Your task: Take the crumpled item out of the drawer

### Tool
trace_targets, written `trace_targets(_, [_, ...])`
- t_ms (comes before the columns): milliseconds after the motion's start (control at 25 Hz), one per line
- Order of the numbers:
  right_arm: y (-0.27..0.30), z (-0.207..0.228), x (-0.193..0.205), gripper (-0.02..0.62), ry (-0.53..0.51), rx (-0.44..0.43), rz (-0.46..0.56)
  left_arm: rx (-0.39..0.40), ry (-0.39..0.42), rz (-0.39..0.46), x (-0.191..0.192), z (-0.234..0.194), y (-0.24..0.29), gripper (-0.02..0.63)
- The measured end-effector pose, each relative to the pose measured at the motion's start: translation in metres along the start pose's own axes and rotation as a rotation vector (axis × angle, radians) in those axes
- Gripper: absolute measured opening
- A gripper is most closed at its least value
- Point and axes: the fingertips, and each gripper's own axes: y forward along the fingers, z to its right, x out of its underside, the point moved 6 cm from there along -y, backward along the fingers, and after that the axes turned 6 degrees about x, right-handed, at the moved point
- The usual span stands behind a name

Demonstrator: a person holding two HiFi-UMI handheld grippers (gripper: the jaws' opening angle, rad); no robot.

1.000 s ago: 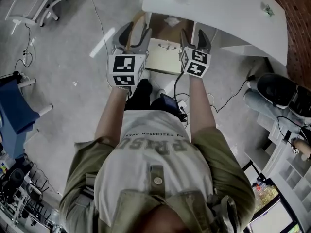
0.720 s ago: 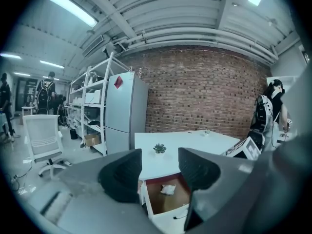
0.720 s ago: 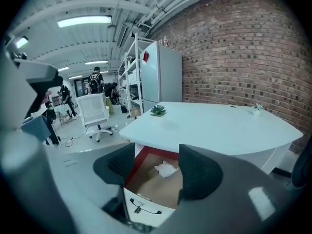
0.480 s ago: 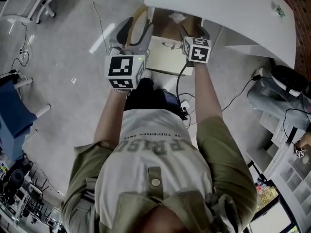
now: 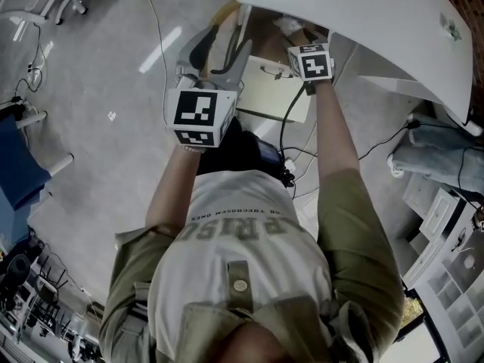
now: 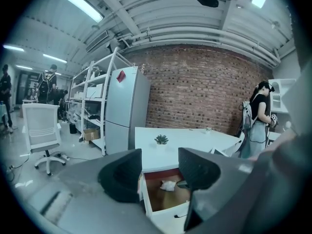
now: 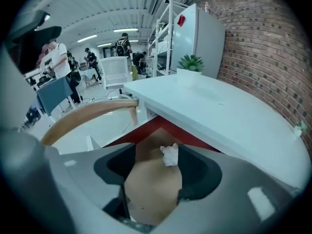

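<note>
A crumpled white paper [image 7: 169,155] lies on the brown bottom of the open drawer [image 7: 152,184] under the white desk [image 7: 219,116]. My right gripper [image 7: 161,165] points steeply down into the drawer. Its jaws are open and have just closed a little, and the paper sits just beyond their tips, untouched. In the head view the right gripper [image 5: 304,39] reaches under the desk edge above the drawer's white front [image 5: 272,91]. My left gripper [image 5: 215,53] hangs open and empty left of the drawer. From the left gripper [image 6: 160,172] view, the paper [image 6: 168,185] shows in the drawer [image 6: 170,213].
A curved wooden chair back [image 7: 83,114] stands left of the drawer. Cables [image 5: 291,161] trail on the floor near the person's legs. A small plant [image 6: 161,139] sits on the desk. A fridge [image 6: 126,106], shelving and a person [image 6: 259,112] stand further off.
My right gripper has dropped and tipped downward into the drawer, its cube now at the desk edge. The left gripper has sunk slightly beside the drawer.
</note>
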Motion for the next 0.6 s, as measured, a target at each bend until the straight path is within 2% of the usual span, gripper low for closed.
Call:
trace_targets(320, [0.047, 0.0, 0.012, 0.278, -0.155, -0.05, -0.1, 0.003, 0.014, 0.002, 0.015, -0.007, 0.016, 0.247])
trace_targets(600, [0.08, 0.006, 0.025, 0.259, -0.207, -0.069, -0.17, -0.018, 0.02, -0.042, 0.028, -0.011, 0.022, 0.247])
